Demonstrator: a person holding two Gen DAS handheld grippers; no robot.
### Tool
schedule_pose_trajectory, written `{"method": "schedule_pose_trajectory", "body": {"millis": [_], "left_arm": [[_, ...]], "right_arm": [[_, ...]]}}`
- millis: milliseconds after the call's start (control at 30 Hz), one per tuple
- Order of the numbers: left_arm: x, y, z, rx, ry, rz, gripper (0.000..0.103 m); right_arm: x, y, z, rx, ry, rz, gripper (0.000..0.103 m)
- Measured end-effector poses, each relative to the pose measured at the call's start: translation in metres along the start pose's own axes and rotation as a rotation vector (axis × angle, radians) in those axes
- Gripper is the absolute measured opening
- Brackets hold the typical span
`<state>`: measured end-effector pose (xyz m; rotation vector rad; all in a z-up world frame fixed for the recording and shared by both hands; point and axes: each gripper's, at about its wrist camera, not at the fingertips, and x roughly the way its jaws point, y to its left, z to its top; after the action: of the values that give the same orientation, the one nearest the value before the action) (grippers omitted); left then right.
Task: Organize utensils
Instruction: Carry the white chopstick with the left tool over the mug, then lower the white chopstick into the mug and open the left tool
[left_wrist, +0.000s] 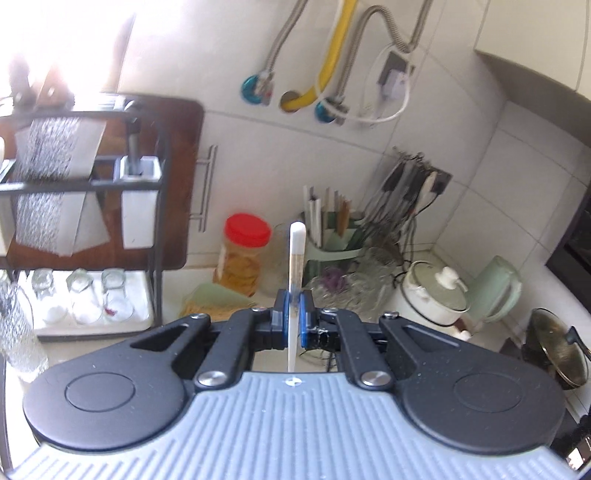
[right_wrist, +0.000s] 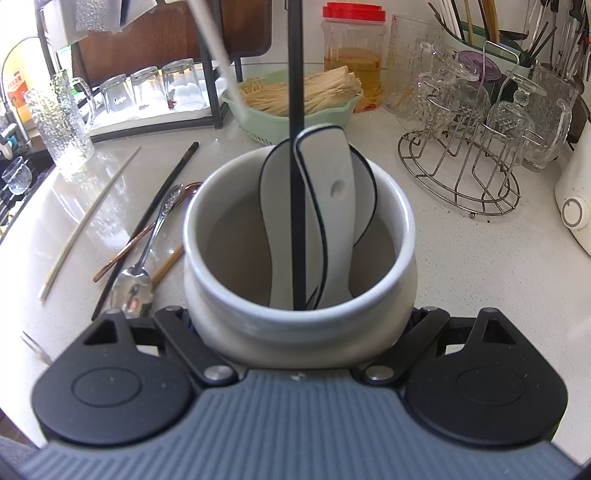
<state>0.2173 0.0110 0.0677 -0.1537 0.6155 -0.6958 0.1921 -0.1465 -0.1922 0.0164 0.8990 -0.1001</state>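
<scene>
Left tongs (left_wrist: 294, 314) pinching white chopstick (left_wrist: 296, 258), right tongs (right_wrist: 301, 325) wide around white crock (right_wrist: 299, 236), its spoons unseen leftward.

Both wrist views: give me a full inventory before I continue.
crock: one, white, between right jaws
ceramic spoons: at least two, white, dark-edged, in crock
black chopstick: one, upright in crock
white chopstick: one, in left gripper
loose utensils: six, mixed, counter left of crock
basket: one, green, noodles inside, behind crock
jar: one, red lid, beside basket
tumblers: three, clear, inverted on tray
wire rack: one, metal, right of crock
left gripper: black, shut on white chopstick
right gripper: black, wide around crock, contact hidden
</scene>
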Motion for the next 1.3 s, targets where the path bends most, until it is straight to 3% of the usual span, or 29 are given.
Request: {"method": "schedule_pose_trajectory", "body": {"millis": [333,733,1300], "left_arm": [[-0.016,-0.017,0.008,0.015,-0.001,-0.068,0.006],[0.013,-0.024,-0.017,0.004,0.106,-0.112,0.006],[0.075,-0.029,-0.071,0.076,0.275,-0.056,0.006]], "right_arm": [[0.001,0.0,0.0,0.004,-0.005,-0.012,0.091],[-0.001,0.0,-0.001,0.018,-0.005,-0.021,0.091],[-0.002,-0.001,-0.002,-0.017,-0.026,-0.001,0.092]]}}
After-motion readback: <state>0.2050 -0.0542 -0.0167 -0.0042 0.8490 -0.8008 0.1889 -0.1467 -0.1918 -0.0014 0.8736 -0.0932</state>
